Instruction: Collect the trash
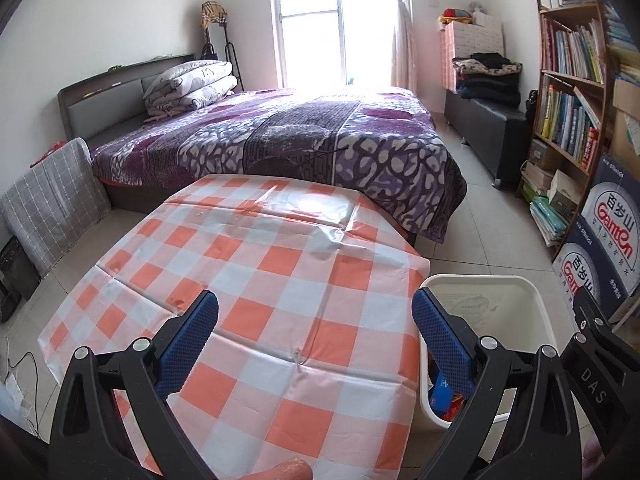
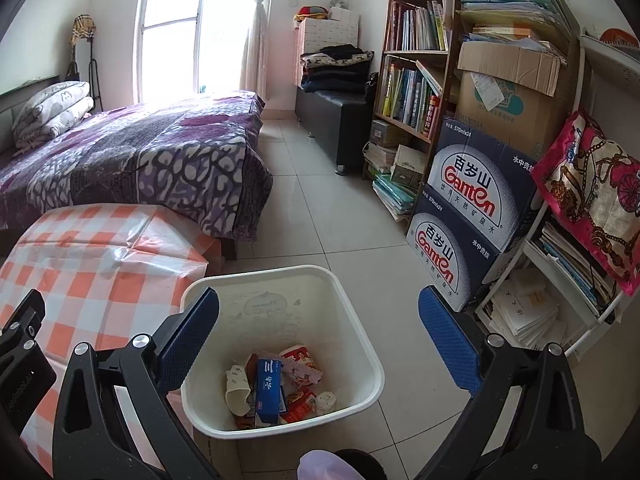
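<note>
A tiled bedroom, with a table (image 1: 256,264) under an orange-and-white checked cloth as the nearest surface. The left gripper (image 1: 315,336) hangs over the table with its jaws spread wide and nothing between them. Just beside the table, on the floor, stands the white bin (image 2: 362,344); the right gripper (image 2: 318,332) is above the bin, jaws wide too, empty. Down in the bin lies the trash: a blue carton (image 2: 267,394), a red wrapper (image 2: 298,402), a white cup (image 2: 237,388), a crumpled white wad (image 2: 326,400). Beyond the bin stand two stacked Ganten water boxes (image 2: 476,208), then a bookshelf (image 2: 416,64). Beyond the table is the bed (image 1: 280,140) with a purple cover, and a bright window (image 1: 332,20) farthest off
</note>
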